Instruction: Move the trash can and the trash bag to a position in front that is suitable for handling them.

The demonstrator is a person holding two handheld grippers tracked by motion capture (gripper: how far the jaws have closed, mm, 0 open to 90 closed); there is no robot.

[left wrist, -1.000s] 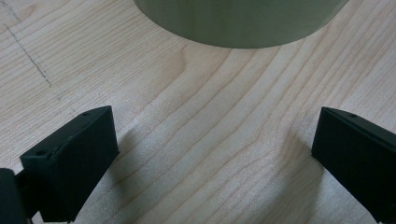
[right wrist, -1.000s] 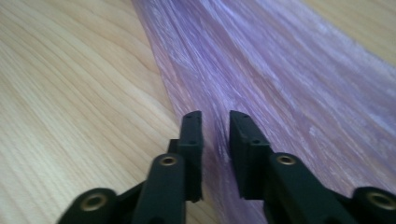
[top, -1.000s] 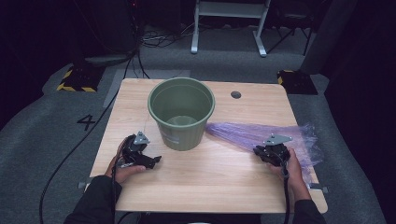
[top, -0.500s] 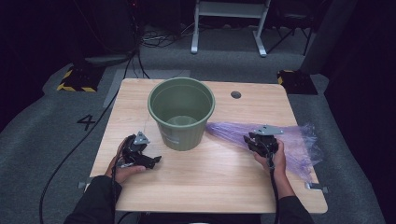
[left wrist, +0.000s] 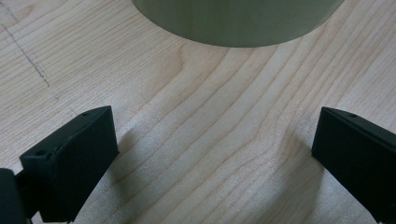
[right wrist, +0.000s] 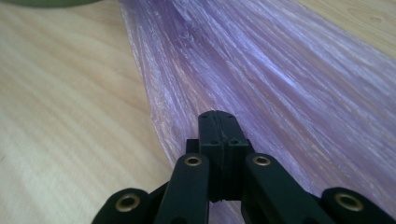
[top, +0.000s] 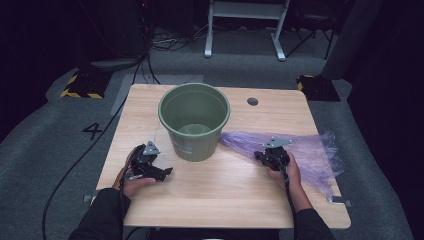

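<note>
Bucket: mid-table. Your left gripper, near its left, jaws wide, empty. Your right gripper, right of bucket, has just closed its jaws, pinching the purple bag.

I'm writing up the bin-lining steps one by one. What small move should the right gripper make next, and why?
Probably lift slightly. The right gripper has just closed, its jaws together over the edge of the purple plastic bag, which lies flat beside the green bin. Whether it caught the film can't be told, and a small lift would show that.
</note>
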